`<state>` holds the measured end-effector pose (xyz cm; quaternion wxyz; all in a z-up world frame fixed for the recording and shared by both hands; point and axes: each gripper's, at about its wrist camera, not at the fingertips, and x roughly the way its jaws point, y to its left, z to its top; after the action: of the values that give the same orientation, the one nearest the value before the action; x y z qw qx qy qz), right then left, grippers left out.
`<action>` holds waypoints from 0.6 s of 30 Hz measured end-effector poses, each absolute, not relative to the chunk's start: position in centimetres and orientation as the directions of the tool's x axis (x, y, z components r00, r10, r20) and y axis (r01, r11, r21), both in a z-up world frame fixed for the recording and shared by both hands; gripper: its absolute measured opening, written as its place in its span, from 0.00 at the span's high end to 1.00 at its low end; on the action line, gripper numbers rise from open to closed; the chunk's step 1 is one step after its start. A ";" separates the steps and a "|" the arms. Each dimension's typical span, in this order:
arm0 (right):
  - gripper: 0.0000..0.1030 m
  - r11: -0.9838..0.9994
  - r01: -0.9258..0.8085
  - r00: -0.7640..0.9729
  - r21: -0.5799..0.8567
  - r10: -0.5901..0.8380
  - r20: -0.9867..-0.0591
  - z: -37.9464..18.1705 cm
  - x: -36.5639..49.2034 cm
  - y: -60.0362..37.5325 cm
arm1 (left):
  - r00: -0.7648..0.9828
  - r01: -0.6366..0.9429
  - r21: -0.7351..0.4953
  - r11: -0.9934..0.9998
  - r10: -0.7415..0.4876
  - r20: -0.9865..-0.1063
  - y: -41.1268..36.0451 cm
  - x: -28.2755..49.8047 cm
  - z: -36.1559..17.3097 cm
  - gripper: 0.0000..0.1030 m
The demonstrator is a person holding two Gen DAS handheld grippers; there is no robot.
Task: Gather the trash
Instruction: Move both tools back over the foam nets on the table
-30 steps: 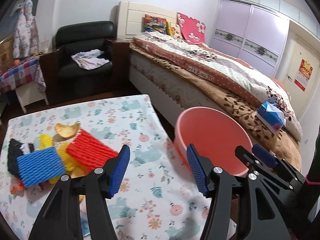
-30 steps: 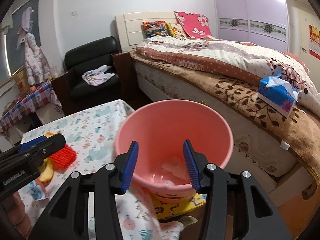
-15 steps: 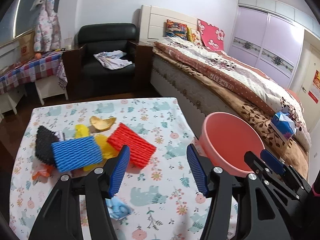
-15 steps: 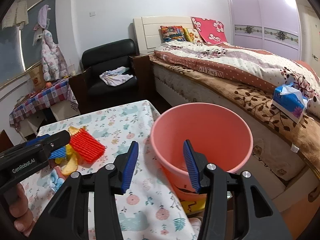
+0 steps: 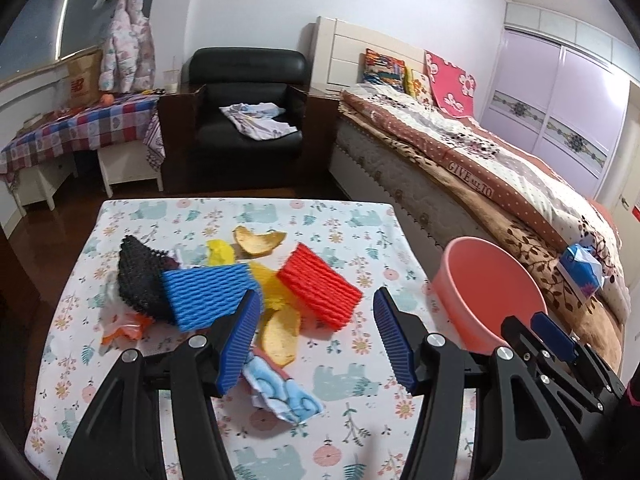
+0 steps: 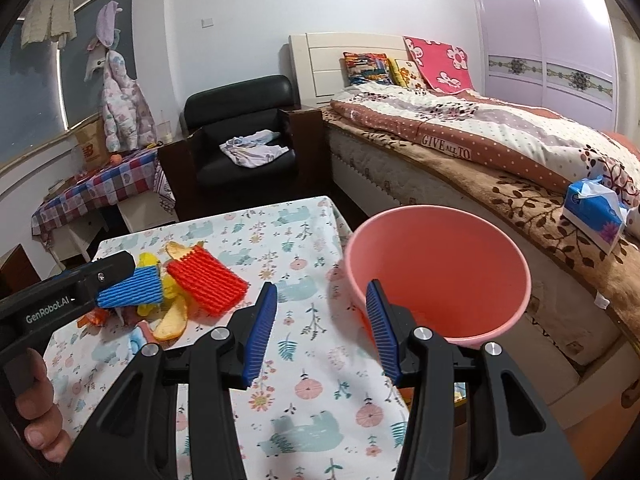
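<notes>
With both my grippers [image 5: 316, 336] [image 6: 322, 328] wide and empty, I should square up on the red net [image 5: 320, 288], then pinch.

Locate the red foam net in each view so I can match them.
Left wrist: red foam net sits centre, just beyond the open left claw.
Right wrist: it lies left of centre, left of the right claw.
Shared landmark: pink bucket.
</notes>
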<state>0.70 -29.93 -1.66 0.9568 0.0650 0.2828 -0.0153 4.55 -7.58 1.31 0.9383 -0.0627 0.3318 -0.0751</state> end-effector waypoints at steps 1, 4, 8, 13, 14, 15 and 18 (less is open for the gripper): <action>0.54 0.991 0.061 0.840 0.115 0.012 -0.542 -1.6 0.7 -29.7 | 0.769 0.094 -0.168 0.981 -0.178 -0.613 -7.3 4.5 1.3 0.44; 0.54 0.992 0.046 0.840 0.114 0.024 -0.542 -1.7 0.6 -29.0 | 0.771 0.070 -0.167 0.983 -0.160 -0.616 -6.3 4.4 1.2 0.44; 0.54 0.992 0.022 0.839 0.121 0.047 -0.542 -1.9 0.7 -28.1 | 0.771 0.044 -0.163 0.986 -0.137 -0.621 -5.3 4.4 0.9 0.44; 0.54 0.989 -0.013 0.834 0.146 0.092 -0.544 -2.1 1.1 -27.1 | 0.768 0.014 -0.162 0.987 -0.115 -0.631 -3.5 4.5 0.2 0.44; 0.54 0.989 -0.020 0.833 0.149 0.098 -0.545 -2.2 1.1 -26.8 | 0.767 0.010 -0.166 0.986 -0.114 -0.631 -3.1 4.5 0.0 0.44; 0.54 0.988 -0.030 0.832 0.151 0.109 -0.545 -2.3 1.2 -26.5 | 0.768 0.004 -0.173 0.985 -0.114 -0.630 -2.4 4.5 -0.2 0.44; 0.54 0.986 -0.054 0.828 0.157 0.132 -0.544 -2.5 1.4 -26.0 | 0.769 -0.020 -0.179 0.984 -0.099 -0.631 -0.4 4.3 -0.8 0.44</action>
<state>1.36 -26.00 -2.45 0.9538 0.0673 0.2888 0.0487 4.34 -0.42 -0.78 0.9364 -0.0880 0.3391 -0.0210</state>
